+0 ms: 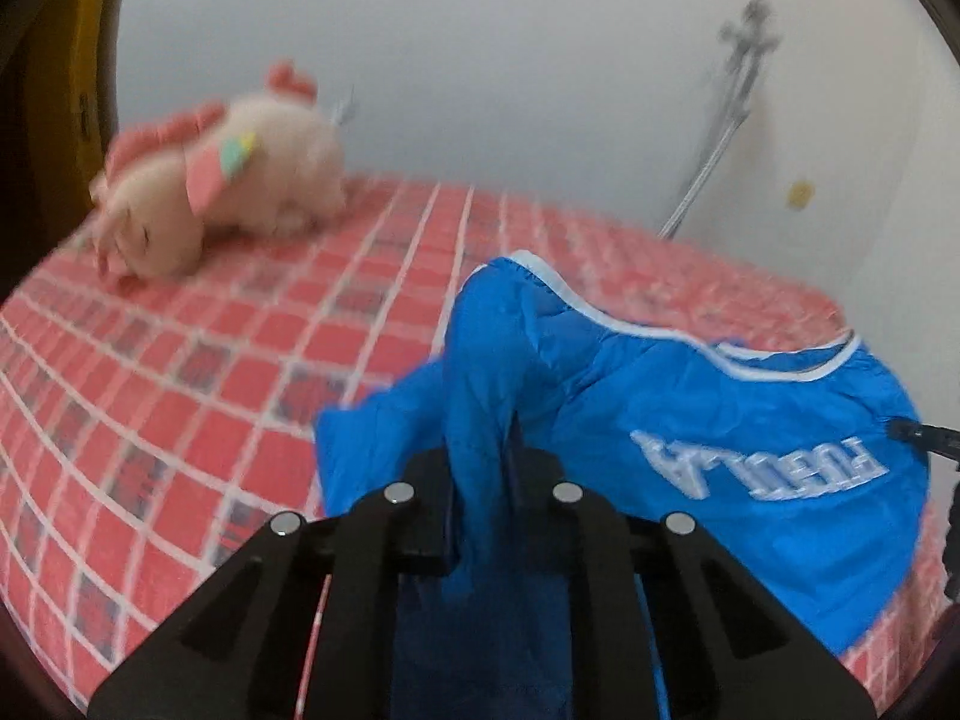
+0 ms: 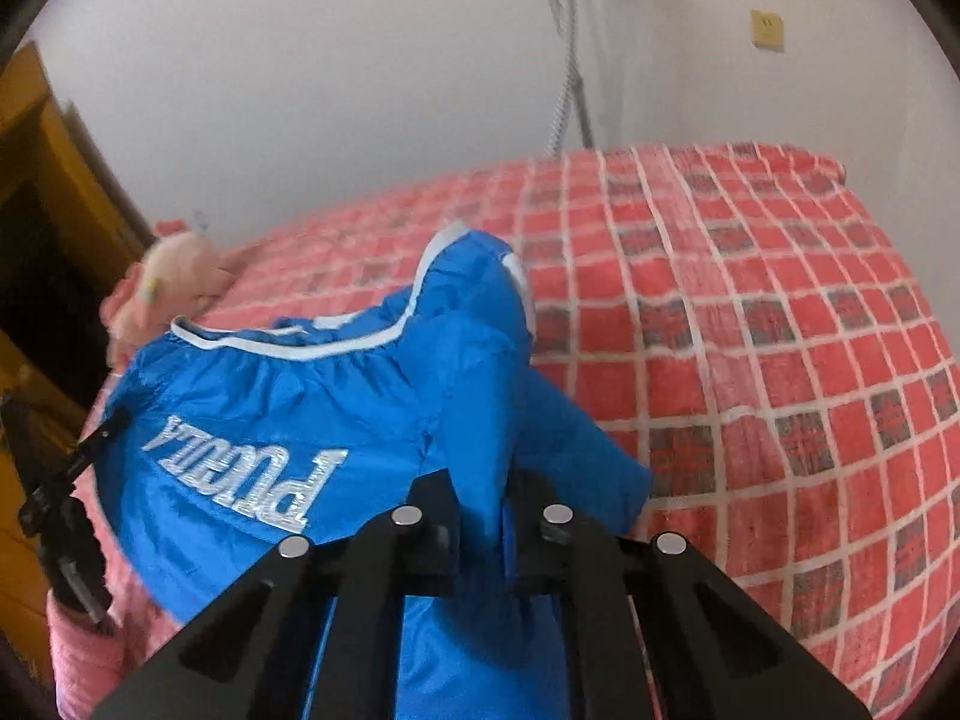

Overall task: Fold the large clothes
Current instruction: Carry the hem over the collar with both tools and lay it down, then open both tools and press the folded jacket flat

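A large blue garment [image 1: 720,420] with white trim and white lettering is held stretched above a bed with a red checked cover [image 1: 180,372]. My left gripper [image 1: 483,468] is shut on a bunched edge of the blue cloth. My right gripper [image 2: 483,480] is shut on the opposite edge of the same blue garment [image 2: 270,420]. The cloth hangs between the two grippers with the lettering upside down. The left gripper's tip shows at the left edge of the right wrist view [image 2: 102,432], and the right gripper's tip shows at the right edge of the left wrist view [image 1: 918,435].
A pink plush toy [image 1: 216,180] lies at the far side of the bed, also in the right wrist view [image 2: 168,282]. A metal stand [image 2: 567,48] leans by the white wall behind the bed. A wooden door frame [image 2: 36,138] stands at the left.
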Demonstrator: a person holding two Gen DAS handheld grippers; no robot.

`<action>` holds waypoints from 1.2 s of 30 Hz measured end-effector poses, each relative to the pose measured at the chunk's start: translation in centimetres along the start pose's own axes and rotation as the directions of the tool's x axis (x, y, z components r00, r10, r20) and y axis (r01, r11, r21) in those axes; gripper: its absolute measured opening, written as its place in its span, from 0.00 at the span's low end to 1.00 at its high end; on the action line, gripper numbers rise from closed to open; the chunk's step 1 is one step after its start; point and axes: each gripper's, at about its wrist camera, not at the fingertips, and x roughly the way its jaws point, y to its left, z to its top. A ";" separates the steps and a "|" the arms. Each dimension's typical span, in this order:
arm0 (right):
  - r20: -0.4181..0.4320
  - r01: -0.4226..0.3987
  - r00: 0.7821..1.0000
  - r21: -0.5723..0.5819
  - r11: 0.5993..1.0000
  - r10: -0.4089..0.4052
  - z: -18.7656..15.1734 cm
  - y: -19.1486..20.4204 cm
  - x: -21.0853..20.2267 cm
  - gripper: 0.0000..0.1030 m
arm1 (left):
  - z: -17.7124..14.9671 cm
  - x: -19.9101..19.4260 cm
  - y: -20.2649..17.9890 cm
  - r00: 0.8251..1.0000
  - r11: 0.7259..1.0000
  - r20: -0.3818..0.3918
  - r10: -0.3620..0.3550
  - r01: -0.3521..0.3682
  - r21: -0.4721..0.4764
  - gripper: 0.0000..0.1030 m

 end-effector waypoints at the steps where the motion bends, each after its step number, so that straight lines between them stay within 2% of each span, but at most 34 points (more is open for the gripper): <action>1: -0.027 0.007 1.000 0.018 1.000 -0.007 -0.4 -0.6 1.5 0.11 | -0.4 1.7 0.2 0.999 1.000 -0.047 0.006 -0.006 -0.003 0.16; 3: -0.058 -0.011 0.998 0.051 0.999 0.014 -1.2 -1.7 3.8 0.14 | -1.0 3.1 0.4 0.998 1.000 -0.061 -0.005 0.005 0.000 0.17; 6: -0.043 -0.030 0.999 0.068 0.997 0.033 -2.0 -2.3 4.6 0.15 | -1.3 3.2 0.3 0.998 1.000 -0.060 -0.001 0.002 0.012 0.17; 11: -0.015 0.024 1.000 0.060 0.998 -0.023 -2.3 -1.6 3.2 0.19 | -1.3 2.6 0.4 0.998 1.000 -0.056 0.021 -0.021 -0.008 0.23; 13: 0.037 0.078 0.996 0.049 0.996 -0.080 -2.6 -1.0 1.1 0.32 | -1.0 1.2 0.8 0.998 0.999 -0.049 0.025 -0.027 -0.041 0.34; 15: 0.115 0.171 0.978 0.030 0.985 -0.173 -3.2 -0.1 -1.5 0.35 | -0.7 -0.8 1.3 0.999 0.996 -0.005 0.042 -0.042 -0.073 0.46; 16: 0.141 0.193 0.971 0.022 0.981 -0.194 -3.4 0.5 -2.3 0.36 | -0.6 -1.5 1.3 0.998 0.995 0.017 0.063 -0.062 -0.077 0.46; 18: 0.176 0.164 0.971 -0.007 0.986 -0.160 -4.0 2.7 -3.6 0.36 | -0.6 -3.7 -0.3 0.992 0.994 0.077 0.101 -0.097 -0.057 0.46; 20: 0.174 0.140 0.976 -0.022 0.990 -0.134 -4.4 4.8 -3.6 0.36 | -1.2 -4.8 -2.9 0.992 0.997 0.099 0.075 -0.072 -0.026 0.46; 24: 0.199 0.178 0.967 -0.093 0.980 -0.157 -6.0 9.6 -2.2 0.36 | -3.4 -4.5 -9.2 0.997 0.996 0.063 0.034 -0.039 0.078 0.47; 27: 0.207 0.196 0.964 -0.126 0.973 -0.168 -7.3 11.3 -0.6 0.36 | -5.0 -2.9 -11.8 0.999 0.992 0.036 0.008 -0.012 0.124 0.48; 29: 0.187 0.206 0.966 -0.141 0.968 -0.178 -7.8 11.5 0.4 0.36 | -6.0 -1.3 -12.2 1.000 0.992 0.006 0.009 -0.010 0.123 0.48; 32: 0.168 0.220 0.967 -0.170 0.961 -0.192 -8.7 11.5 2.0 0.36 | -7.1 0.2 -12.3 1.000 0.985 0.000 0.028 -0.027 0.170 0.49; 36: 0.130 0.186 0.978 -0.156 0.970 -0.166 -9.3 10.4 3.7 0.35 | -8.1 1.3 -11.9 1.000 0.983 -0.011 0.025 -0.022 0.180 0.49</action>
